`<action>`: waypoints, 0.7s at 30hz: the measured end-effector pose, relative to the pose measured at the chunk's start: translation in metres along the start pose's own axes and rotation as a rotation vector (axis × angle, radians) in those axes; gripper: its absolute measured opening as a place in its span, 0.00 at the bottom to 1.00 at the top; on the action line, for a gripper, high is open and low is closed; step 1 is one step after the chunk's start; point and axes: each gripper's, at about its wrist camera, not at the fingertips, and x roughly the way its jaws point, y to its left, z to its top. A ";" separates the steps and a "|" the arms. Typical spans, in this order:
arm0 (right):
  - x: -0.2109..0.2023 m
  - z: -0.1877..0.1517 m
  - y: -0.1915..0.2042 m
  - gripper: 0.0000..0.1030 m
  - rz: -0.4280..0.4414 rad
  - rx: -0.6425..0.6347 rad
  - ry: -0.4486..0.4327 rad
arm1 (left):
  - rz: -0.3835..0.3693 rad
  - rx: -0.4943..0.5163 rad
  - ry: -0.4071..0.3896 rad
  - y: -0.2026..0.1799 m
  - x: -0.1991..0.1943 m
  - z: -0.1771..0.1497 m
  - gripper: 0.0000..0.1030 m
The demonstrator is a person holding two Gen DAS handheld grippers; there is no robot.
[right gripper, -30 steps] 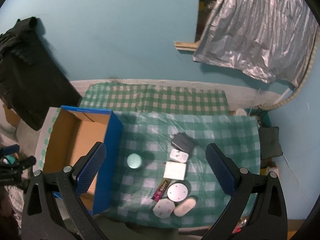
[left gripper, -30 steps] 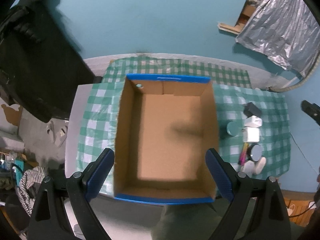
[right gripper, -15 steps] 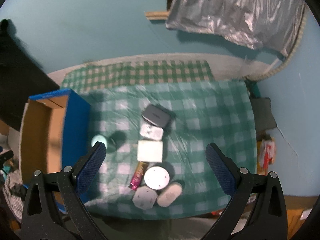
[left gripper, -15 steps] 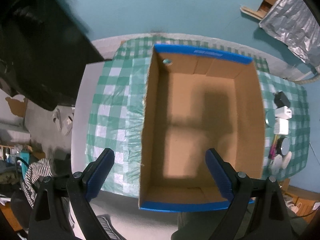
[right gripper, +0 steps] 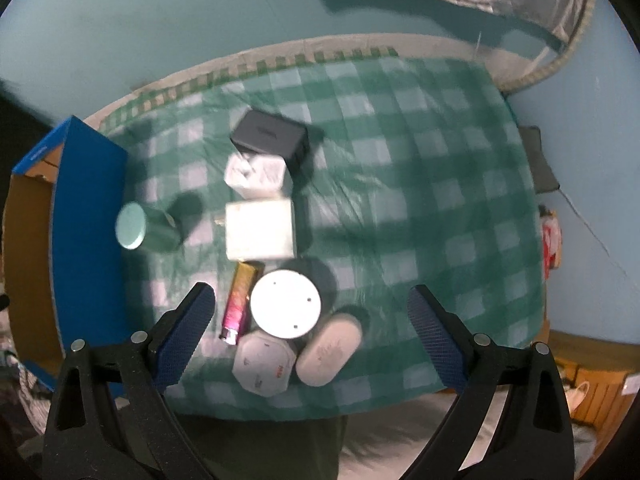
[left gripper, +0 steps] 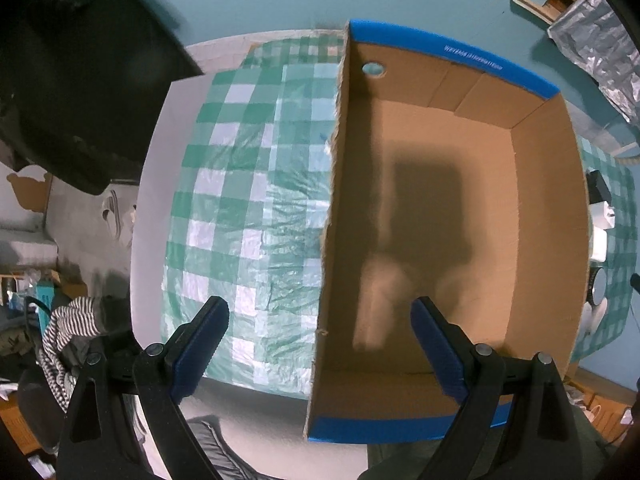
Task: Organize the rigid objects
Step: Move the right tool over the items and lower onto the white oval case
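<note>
The cardboard box [left gripper: 460, 208] with its blue-edged rim sits open and empty at one end of the green checked tablecloth [right gripper: 420, 184], which looks like the reason it is there: a bin waiting for the small hard things clustered beside it. The left gripper [left gripper: 320, 344] hangs above the box's near left wall with its jaws spread wide and nothing between them, one finger over the cloth and the other over the brown floor of the box, perhaps placed to steady or shift the box. The right gripper [right gripper: 308, 328] hovers over the pile, jaws likewise wide apart and empty. Between its fingers lie a white round disc [right gripper: 285, 304], a white octagonal case [right gripper: 262, 368] and a white oval case [right gripper: 329, 351], all touching or nearly so, with a pink and gold tube [right gripper: 239, 300] just left of the disc. Farther off sit a white square block [right gripper: 259, 235], a white charger [right gripper: 256, 174], a dark grey box [right gripper: 270, 136], and a teal cylinder [right gripper: 144, 228] tipped on its side just beside the box's blue outer wall. I would guess the disc is the first target, since it sits on top and centred under the jaws.
</note>
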 end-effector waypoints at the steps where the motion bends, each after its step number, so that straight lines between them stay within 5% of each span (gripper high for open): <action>1: 0.005 -0.003 -0.002 0.94 -0.001 0.005 0.009 | 0.004 0.000 0.006 0.000 0.002 -0.001 0.91; 11: 0.041 -0.031 -0.030 0.94 -0.014 0.086 0.097 | 0.017 0.030 0.042 0.000 0.024 -0.015 0.90; 21: 0.073 -0.050 -0.045 0.81 0.002 0.168 0.175 | 0.040 0.042 0.062 -0.001 0.034 -0.024 0.61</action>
